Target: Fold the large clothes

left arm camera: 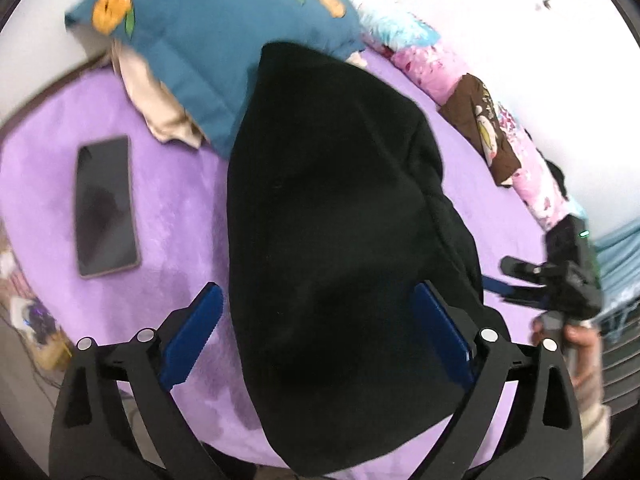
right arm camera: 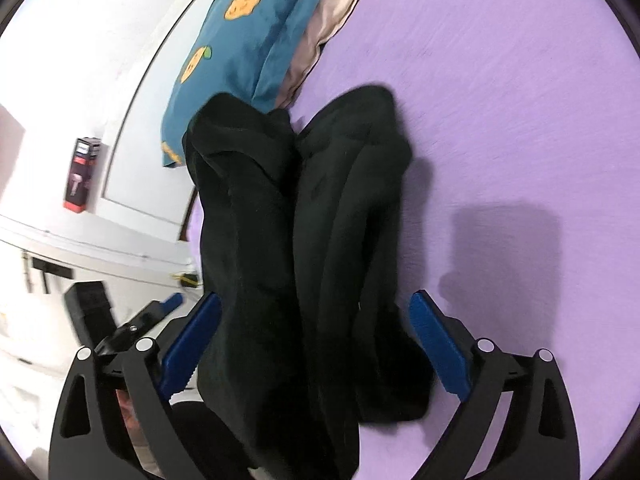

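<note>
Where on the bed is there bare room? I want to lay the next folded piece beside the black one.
Free: purple sheet right of the black garment, and a strip between garment and phone. Crowded: the head end with the blue pillow, and the wall edge lined with pink bedding.

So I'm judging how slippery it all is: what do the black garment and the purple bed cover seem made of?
Black garment: thick, matte knit or fleece by its soft, bulky folds, though the weave is too dark to read. Purple bed cover: plush, short-pile fabric, with brushed streaks showing.
</note>
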The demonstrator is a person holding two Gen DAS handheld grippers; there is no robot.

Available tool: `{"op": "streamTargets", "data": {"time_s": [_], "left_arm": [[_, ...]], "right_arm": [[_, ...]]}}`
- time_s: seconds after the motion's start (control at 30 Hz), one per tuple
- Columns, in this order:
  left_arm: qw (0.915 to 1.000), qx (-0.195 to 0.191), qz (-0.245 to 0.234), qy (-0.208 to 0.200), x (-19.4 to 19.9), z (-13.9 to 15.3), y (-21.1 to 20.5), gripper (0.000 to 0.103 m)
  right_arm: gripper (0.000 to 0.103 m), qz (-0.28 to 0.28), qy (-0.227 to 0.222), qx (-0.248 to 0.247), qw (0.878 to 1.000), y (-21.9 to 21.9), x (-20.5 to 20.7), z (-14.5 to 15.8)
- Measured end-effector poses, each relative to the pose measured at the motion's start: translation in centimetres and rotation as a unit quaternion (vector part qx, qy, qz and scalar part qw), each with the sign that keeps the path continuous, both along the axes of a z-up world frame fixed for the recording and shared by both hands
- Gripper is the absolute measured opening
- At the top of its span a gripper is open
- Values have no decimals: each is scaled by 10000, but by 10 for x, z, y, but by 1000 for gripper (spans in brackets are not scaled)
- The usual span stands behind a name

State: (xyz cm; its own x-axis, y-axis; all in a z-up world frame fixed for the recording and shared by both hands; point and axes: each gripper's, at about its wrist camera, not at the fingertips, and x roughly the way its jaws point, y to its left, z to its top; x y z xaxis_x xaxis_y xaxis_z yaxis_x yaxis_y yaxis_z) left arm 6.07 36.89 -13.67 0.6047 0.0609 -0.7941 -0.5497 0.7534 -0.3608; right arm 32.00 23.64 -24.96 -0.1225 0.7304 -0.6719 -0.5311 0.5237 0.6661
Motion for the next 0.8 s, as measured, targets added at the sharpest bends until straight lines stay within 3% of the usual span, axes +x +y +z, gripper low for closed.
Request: {"op": "streamTargets", "data": {"time_s": [0.17,0.33,0.67,0.8], "left_arm": [[9980,589,23,214,-10,2,-24,94],[9939,1038,6,359,-14,5,-42,96],[9911,1238,304,375,-52,28,-57,97],[9913,1255,211,326,-76,38,-83,97]], "right_arm": [[96,-174,-1096,-234,9935,-8,-39,46],[96,-97,-2156,-769,9734,8,-90,68],[96,-337,-2729,-868,9575,-33,-163,90],[96,-400,-2886,-918,9522,-54,-193,94]]}}
